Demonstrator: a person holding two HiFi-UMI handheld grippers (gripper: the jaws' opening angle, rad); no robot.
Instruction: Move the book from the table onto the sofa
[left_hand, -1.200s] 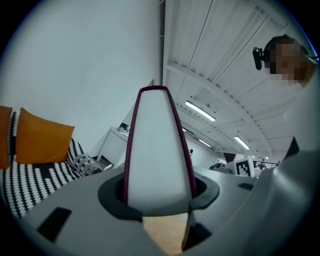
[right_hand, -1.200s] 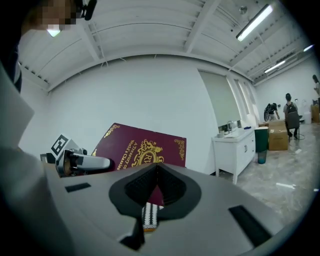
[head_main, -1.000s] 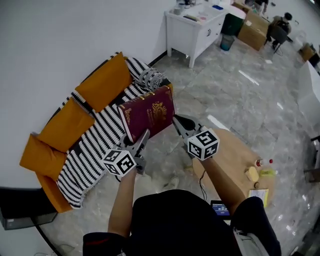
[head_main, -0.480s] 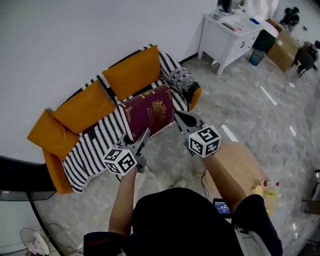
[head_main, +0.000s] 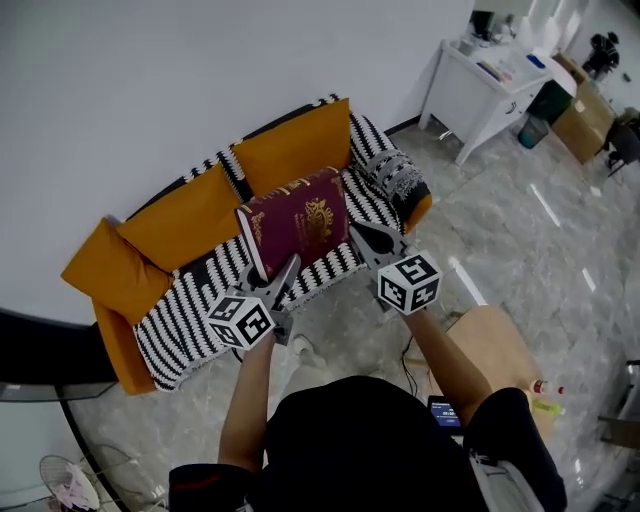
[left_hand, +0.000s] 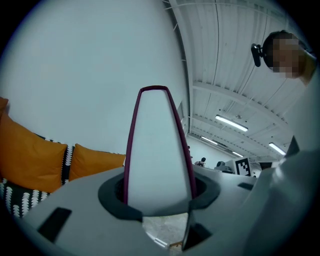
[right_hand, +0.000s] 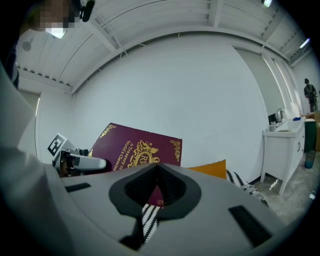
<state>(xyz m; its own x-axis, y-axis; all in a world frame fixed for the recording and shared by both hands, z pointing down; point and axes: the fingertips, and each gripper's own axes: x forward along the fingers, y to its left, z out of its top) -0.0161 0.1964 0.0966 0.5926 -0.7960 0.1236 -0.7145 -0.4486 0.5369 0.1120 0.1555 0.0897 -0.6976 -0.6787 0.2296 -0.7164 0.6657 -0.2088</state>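
Nearest, the person's two arms reach forward over the marble floor (head_main: 520, 230), with the wooden table (head_main: 495, 345) low at the right. The left gripper (head_main: 285, 270) is clenched on the book (head_main: 300, 222), its pads pressing both maroon covers with the page edge between them. The right gripper (head_main: 358, 240) has its jaws closed together at the book's lower right corner; whether they pinch the cover I cannot tell. The book stands tilted in the air, off the table. Beyond it lies the striped sofa (head_main: 170, 335) with orange cushions (head_main: 290, 145) along the wall, and a white desk (head_main: 490, 85) at the far right.
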